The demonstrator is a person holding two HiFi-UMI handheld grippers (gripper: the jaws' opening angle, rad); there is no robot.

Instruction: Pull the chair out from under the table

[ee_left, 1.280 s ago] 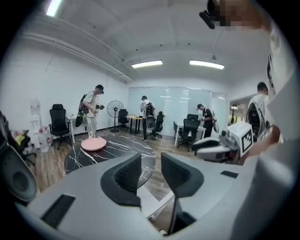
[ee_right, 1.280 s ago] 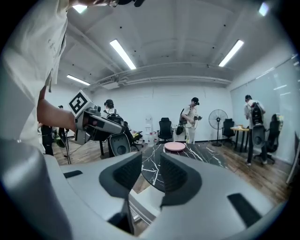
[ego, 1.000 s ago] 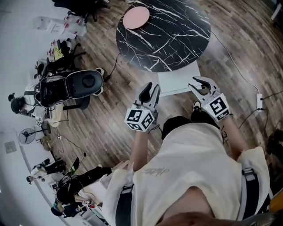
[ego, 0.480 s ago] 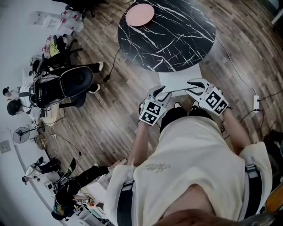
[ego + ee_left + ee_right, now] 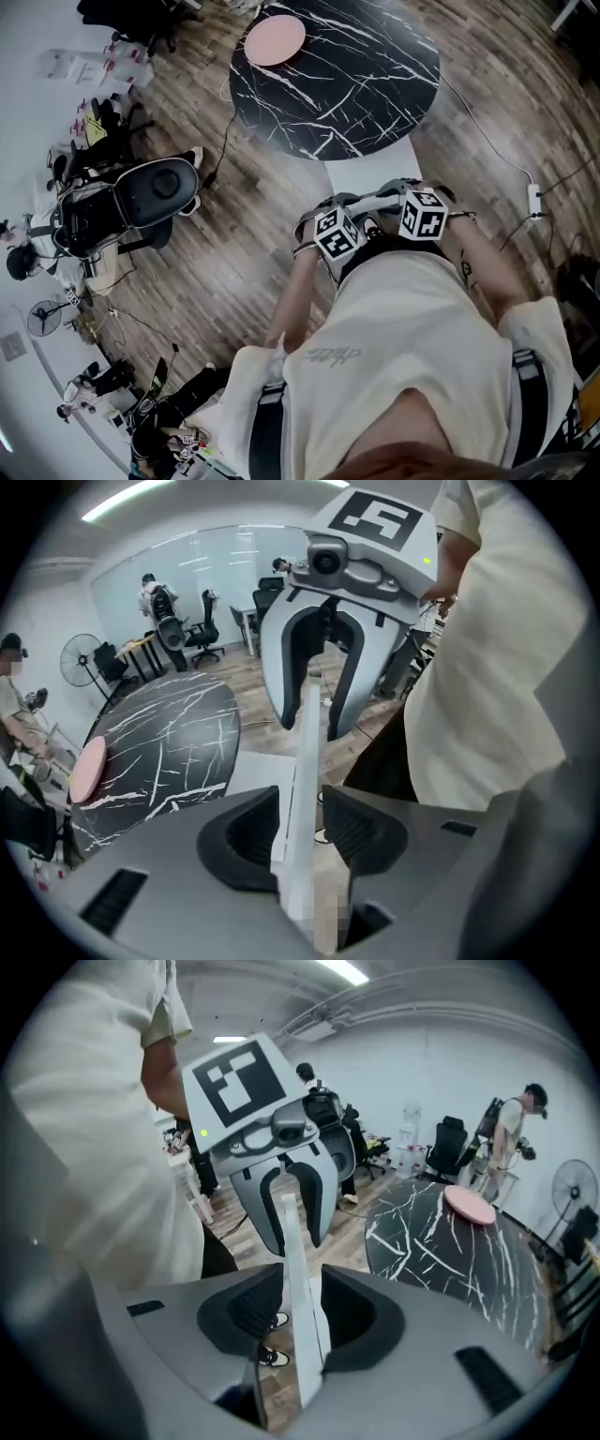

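Observation:
The white chair has its seat (image 5: pixel 367 171) tucked partly under the round black marble table (image 5: pixel 356 84). Its thin white back rail (image 5: pixel 302 761) runs between my two grippers, which face each other along it. In the left gripper view my left gripper (image 5: pixel 300 817) is shut on the rail, with the right gripper (image 5: pixel 317 719) straddling the same rail farther along. In the right gripper view my right gripper (image 5: pixel 300 1321) is shut on the rail (image 5: pixel 298 1288), and the left gripper (image 5: pixel 292 1237) is opposite. From the head view the left gripper (image 5: pixel 345 208) and right gripper (image 5: pixel 394 195) sit close together by my body.
A pink plate (image 5: pixel 275 39) lies on the table's far side. A black office chair (image 5: pixel 155 187) stands on the wood floor to the left. A power strip (image 5: pixel 534 197) with cables lies at the right. People, desks and a fan (image 5: pixel 42 317) line the left wall.
Both grippers came in toward each other and down from an open, spread stance onto the chair's back rail and closed on it.

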